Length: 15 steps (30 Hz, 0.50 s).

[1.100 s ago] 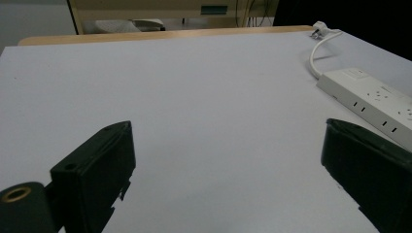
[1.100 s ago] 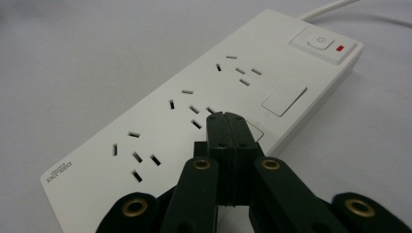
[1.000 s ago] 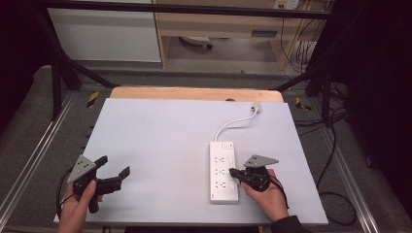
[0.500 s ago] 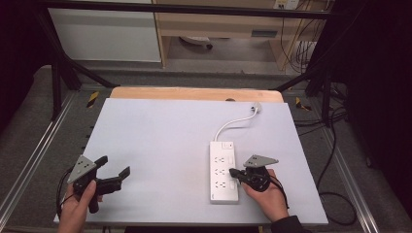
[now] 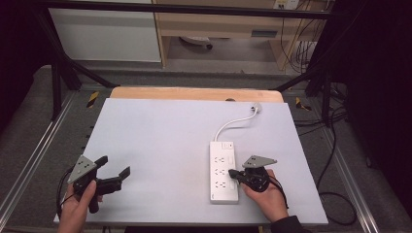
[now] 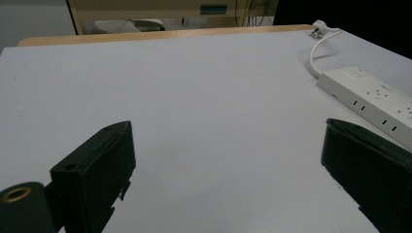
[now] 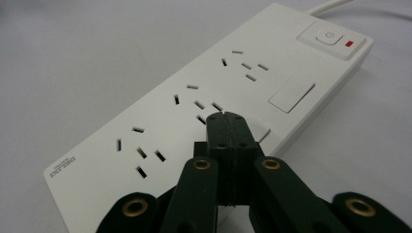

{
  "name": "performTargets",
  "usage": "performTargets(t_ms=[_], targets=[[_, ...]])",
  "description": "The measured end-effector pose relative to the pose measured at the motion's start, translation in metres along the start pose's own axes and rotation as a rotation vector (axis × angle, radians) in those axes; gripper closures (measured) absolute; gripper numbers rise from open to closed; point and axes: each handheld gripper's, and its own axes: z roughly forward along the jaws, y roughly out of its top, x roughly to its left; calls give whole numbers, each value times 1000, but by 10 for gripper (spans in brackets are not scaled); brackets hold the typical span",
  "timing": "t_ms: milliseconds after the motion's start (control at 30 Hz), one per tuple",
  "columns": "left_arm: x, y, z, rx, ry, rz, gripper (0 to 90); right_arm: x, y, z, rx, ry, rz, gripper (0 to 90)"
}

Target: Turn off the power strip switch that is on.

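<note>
Right gripper view puts the right gripper (image 7: 228, 121) with its jaws pressed flat together, nothing between them, their joined tips hanging just above the top face of the white power strip (image 7: 194, 111). Directly under the tips sits a small rocker switch (image 7: 260, 131), half hidden behind them; just ahead lie the middle socket's slots, farther ahead a second rocker (image 7: 291, 93), and at the far end the main power button (image 7: 329, 37) with its red mark. To me this looks like the step of pressing a socket switch with the closed tips. The next move would call for a short, straight push down onto the rocker, kept clear of the slots beside it.

From the high view, the right hand (image 5: 266, 195) lies low on the table (image 5: 155, 141) at the strip's near right side, gripper pointing across it. Its cord (image 5: 233, 122) curls away to the plug (image 5: 256, 106) at the far edge.

Well off to the left, the left gripper (image 5: 115, 175) is held just above bare table, jaws spread wide and empty. The strip lies beyond its right-hand jaw in the left gripper view, well apart.
</note>
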Motion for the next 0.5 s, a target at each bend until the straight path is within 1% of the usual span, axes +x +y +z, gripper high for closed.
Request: performTargets(t_ms=[500], targets=[[0,0,0,1,-1,7,55,-1,0,1,-5,-9,-10,900]])
